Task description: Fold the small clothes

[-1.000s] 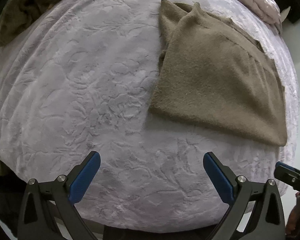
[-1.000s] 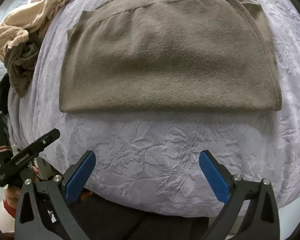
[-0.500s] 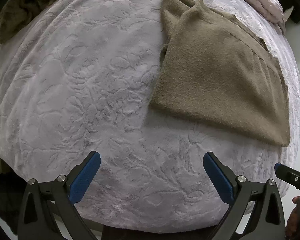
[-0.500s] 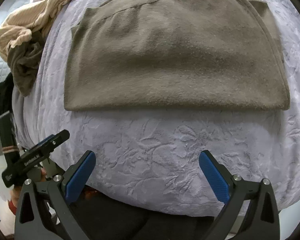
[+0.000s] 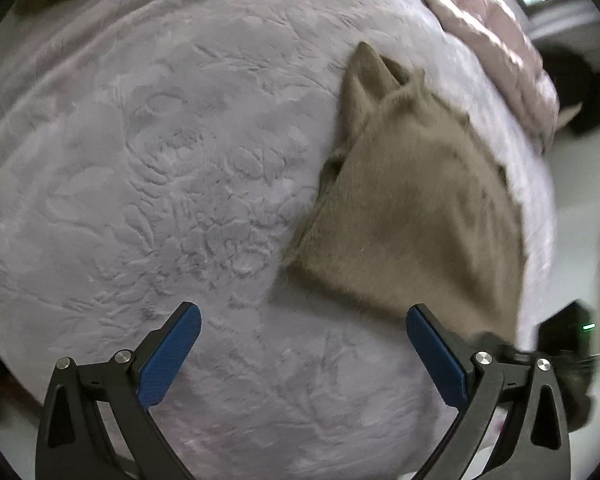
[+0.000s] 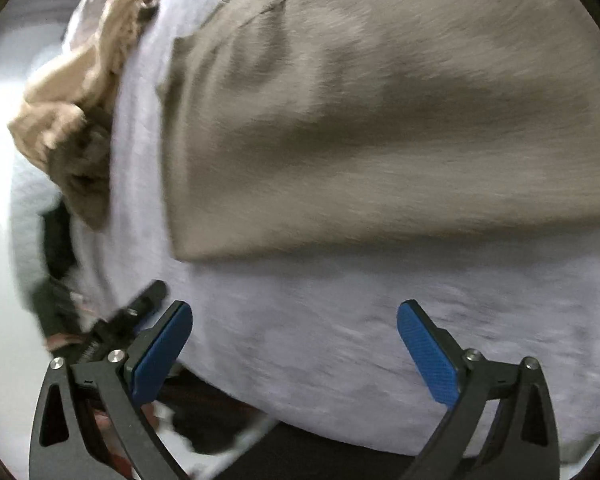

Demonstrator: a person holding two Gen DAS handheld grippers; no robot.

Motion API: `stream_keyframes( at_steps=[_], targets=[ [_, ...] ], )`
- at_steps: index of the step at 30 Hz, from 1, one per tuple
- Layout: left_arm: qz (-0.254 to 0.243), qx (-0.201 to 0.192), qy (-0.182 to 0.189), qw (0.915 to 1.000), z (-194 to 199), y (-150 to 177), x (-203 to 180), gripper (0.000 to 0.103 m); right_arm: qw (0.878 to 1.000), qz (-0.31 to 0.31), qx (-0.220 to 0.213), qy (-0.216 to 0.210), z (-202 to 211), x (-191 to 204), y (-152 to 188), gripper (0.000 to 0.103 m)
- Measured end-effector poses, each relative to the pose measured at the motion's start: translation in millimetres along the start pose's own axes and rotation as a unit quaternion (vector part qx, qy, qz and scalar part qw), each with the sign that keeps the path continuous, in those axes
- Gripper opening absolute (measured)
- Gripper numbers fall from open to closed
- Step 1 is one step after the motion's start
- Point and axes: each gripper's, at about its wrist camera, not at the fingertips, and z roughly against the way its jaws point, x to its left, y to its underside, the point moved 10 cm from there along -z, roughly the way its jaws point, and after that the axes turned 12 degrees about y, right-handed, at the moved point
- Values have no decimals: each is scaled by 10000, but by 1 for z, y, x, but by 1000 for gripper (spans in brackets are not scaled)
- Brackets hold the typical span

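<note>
A taupe fuzzy garment [image 5: 416, 208] lies folded flat on a lilac embossed bedspread [image 5: 160, 184]. In the left wrist view it is right of centre, its near edge just beyond my right fingertip. My left gripper [image 5: 300, 344] is open and empty, above the bedspread near the front edge. In the right wrist view the garment [image 6: 380, 112] fills the upper frame, blurred by motion. My right gripper [image 6: 294, 340] is open and empty, a short way in front of the garment's near folded edge.
A beige ribbed garment [image 6: 80, 92] lies crumpled at the bed's left edge in the right wrist view. A pink quilted cover [image 5: 496, 48] lies at the far right of the bed. The other gripper [image 6: 120, 328] shows at lower left, beside the bed edge.
Both grippers have moved forward toward the taupe garment, which now looks larger and closer in both views. The right wrist view has shifted right and is motion-blurred. Both stay open.
</note>
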Motion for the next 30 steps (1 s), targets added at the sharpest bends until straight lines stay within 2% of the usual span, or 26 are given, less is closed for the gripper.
stream_keyframes(
  at_steps=[1,3,8,9,11,12,13,17,20,22,23,25,27,28,30],
  targets=[
    [145,-39,191,9997,-1,-2,1,103,9997,-88,-6,-218,-4,5,-3,87],
    [327,-79,450,9984,-3,-4,0,103,9980,-265,33,-565,-16,14,-8,78],
    [676,-99,1070,9919,-13,1,-6,103,9895,-767,-27,-1222,-43,31,-28,77],
    [747,-96,1166,9903,-15,3,-7,103,9878,-856,-36,-1297,-45,32,-30,73],
    [949,-85,1444,9849,-21,6,-14,103,9828,-1116,-44,-1468,-52,30,-36,45],
    [1022,-91,1574,9822,-22,8,-18,103,9818,-1185,-37,-1485,-54,28,-39,14],
    [1082,-100,1721,9791,-22,10,-23,103,9809,-1247,-17,-1495,-56,28,-41,10],
    [1259,-240,2227,9664,-30,5,-51,103,9748,-1130,-263,-1905,-29,41,-52,10],
    [1384,-490,2243,9634,-37,-11,-57,103,9734,-973,-361,-2042,-10,49,-58,10],
    [1421,-638,2135,9644,-43,-21,-56,102,9733,-945,-333,-2066,-7,51,-58,10],
    [1432,-713,1971,9672,-47,-26,-53,94,9734,-931,-294,-2072,-7,51,-58,10],
    [1452,-781,1633,9727,-53,-32,-44,72,9747,-882,-212,-2042,-12,51,-54,10],
    [1304,-863,1217,9802,-56,-40,-36,17,9761,-850,-140,-1997,-17,51,-51,10],
    [1117,-871,1062,9842,-56,-43,-36,12,9779,-807,-75,-1929,-21,50,-48,10],
    [588,-986,605,9916,-48,-48,-37,12,9811,-702,33,-1802,-23,47,-45,10]
  ],
)
